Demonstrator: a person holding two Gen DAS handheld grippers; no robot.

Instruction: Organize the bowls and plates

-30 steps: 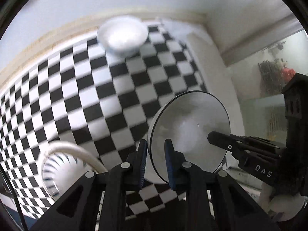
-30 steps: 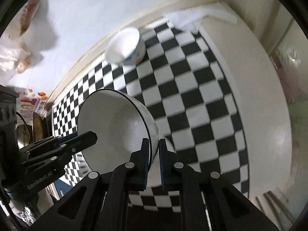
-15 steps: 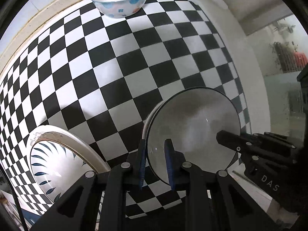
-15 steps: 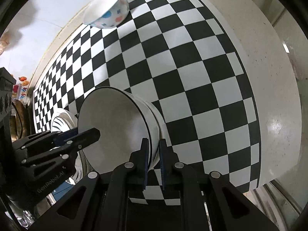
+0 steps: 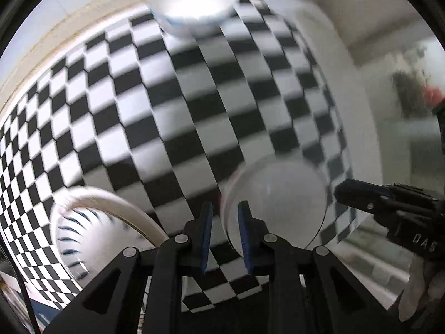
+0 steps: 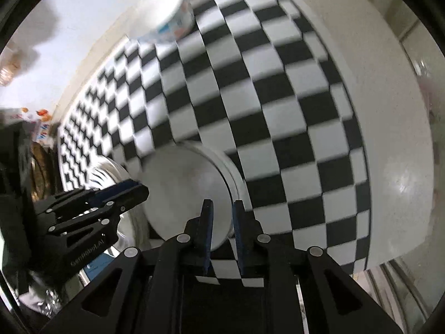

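A white bowl with a dark rim (image 5: 275, 203) sits on the checkered cloth between both grippers. My left gripper (image 5: 224, 233) straddles its left rim with the jaws slightly apart. My right gripper (image 6: 224, 231) straddles its right rim (image 6: 222, 217), jaws also slightly apart. The bowl (image 6: 183, 192) looks set down on the cloth; whether either gripper still pinches the rim is unclear in the blur. A white plate with blue leaf marks (image 5: 91, 233) lies left of the bowl. A white bowl with coloured dots (image 5: 194, 8) stands at the far edge, also in the right wrist view (image 6: 167, 19).
The black-and-white checkered cloth (image 5: 180, 111) covers a white counter (image 6: 389, 139) whose bare edge runs along the right. A wall runs behind the far bowl. Packages and a dark appliance (image 6: 16, 144) stand at the left. Both views are motion-blurred.
The bowl has gone from tilted and lifted to lower and flatter on the cloth. Both grippers' jaws have widened a little around its rim, and both cameras have tipped upward.
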